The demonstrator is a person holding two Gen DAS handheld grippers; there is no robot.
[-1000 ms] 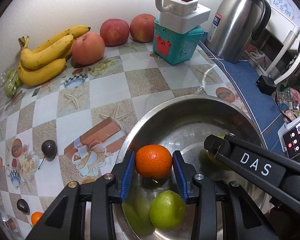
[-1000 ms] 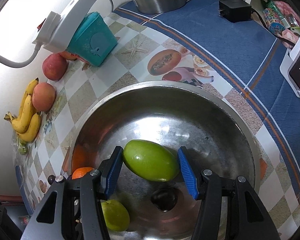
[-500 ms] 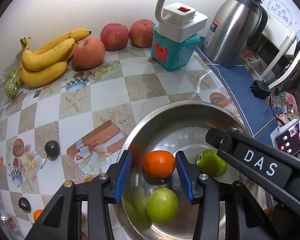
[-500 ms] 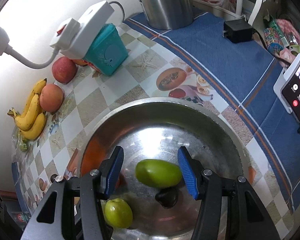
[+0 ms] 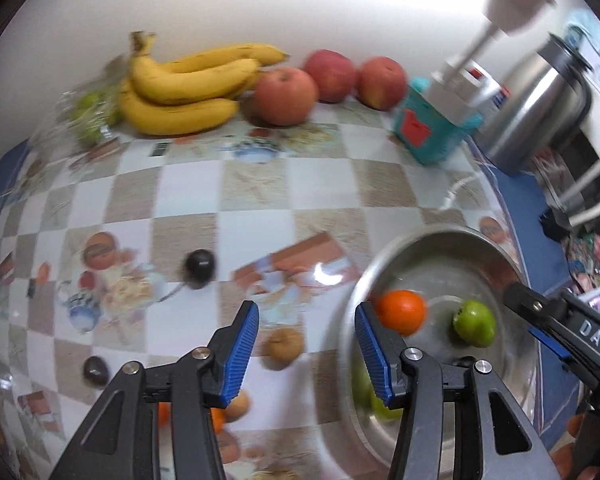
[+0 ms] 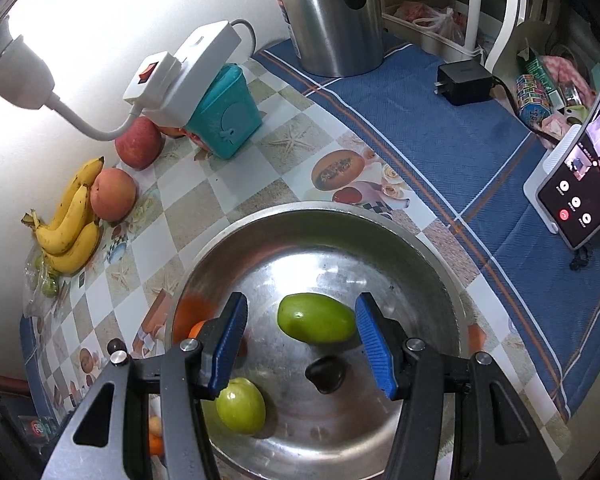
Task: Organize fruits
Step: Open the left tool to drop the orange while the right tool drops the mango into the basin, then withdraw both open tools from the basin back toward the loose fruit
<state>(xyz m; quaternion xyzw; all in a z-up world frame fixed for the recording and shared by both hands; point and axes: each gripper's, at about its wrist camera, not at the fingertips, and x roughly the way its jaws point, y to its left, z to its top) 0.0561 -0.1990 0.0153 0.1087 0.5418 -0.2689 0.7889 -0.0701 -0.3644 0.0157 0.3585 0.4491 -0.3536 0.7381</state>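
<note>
A steel bowl (image 6: 432, 248) holds a green oval fruit (image 6: 316, 318), a round green fruit (image 6: 240, 404), a dark fruit (image 6: 326, 372) and an orange (image 5: 402, 312). My right gripper (image 6: 300, 300) hangs open above the bowl, its pads clear of the oval fruit lying below. My left gripper (image 5: 306, 312) is over the table just left of the bowl (image 5: 420, 236). Its jaws are opening and hold nothing. A small brown fruit (image 5: 282, 348) lies on the cloth under it. A dark fruit (image 5: 199, 266) lies further left.
Bananas (image 5: 184, 92) and three apples (image 5: 286, 90) line the back wall. A teal box (image 6: 228, 116) with a white power strip, a steel kettle (image 6: 332, 12), a charger (image 6: 466, 82) and a phone on a stand (image 6: 580, 196) are around the bowl. Small fruits (image 5: 96, 368) lie at front left.
The left gripper let go of the orange, which now sits in the bowl, and swung left over the table. The right gripper rose above the green oval fruit.
</note>
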